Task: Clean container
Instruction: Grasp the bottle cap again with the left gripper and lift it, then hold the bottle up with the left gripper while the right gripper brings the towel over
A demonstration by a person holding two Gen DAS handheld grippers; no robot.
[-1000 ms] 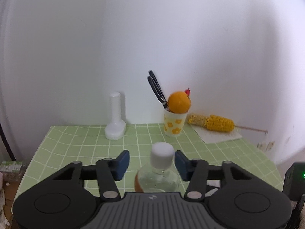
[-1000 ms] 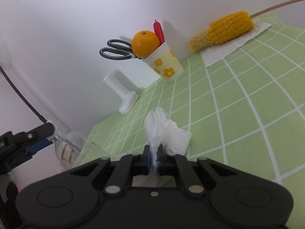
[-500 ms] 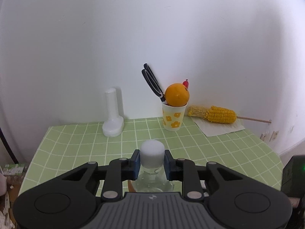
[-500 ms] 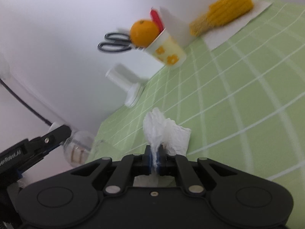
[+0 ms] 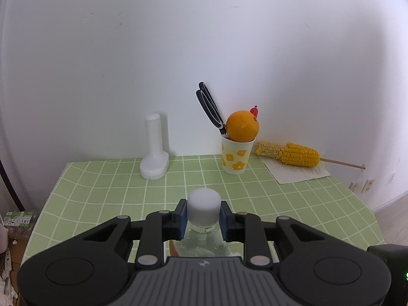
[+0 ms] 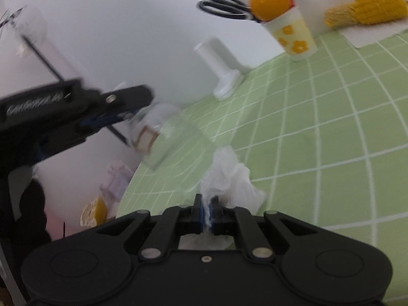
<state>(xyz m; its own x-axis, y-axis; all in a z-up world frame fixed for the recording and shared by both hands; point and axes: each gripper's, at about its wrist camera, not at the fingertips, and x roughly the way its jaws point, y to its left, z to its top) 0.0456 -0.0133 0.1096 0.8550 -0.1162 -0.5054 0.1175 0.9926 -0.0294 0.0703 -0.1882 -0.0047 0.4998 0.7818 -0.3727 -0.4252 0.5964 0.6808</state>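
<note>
The left hand-held gripper (image 5: pixel 203 216) clamps the bottle (image 5: pixel 204 239) by its cap; the right hand-held gripper (image 6: pixel 208 210) pinches a tissue (image 6: pixel 229 176); wiping hasn't begun.

Right gripper (image 6: pixel 207 210) pinched tight on crumpled white tissue (image 6: pixel 229 178), wad sticking up above green checked tablecloth (image 6: pixel 318 127). Left gripper (image 6: pixel 127 112), blurred, at left edge, clamped on what looks like clear bottle (image 6: pixel 155 127) tilted over table edge. Behind: flowered cup (image 6: pixel 293 38) holding orange (image 6: pixel 269 1) and scissors (image 6: pixel 224 7); corn cob (image 6: pixel 367 11) on paper; white stand (image 6: pixel 221 68) by wall.
</note>
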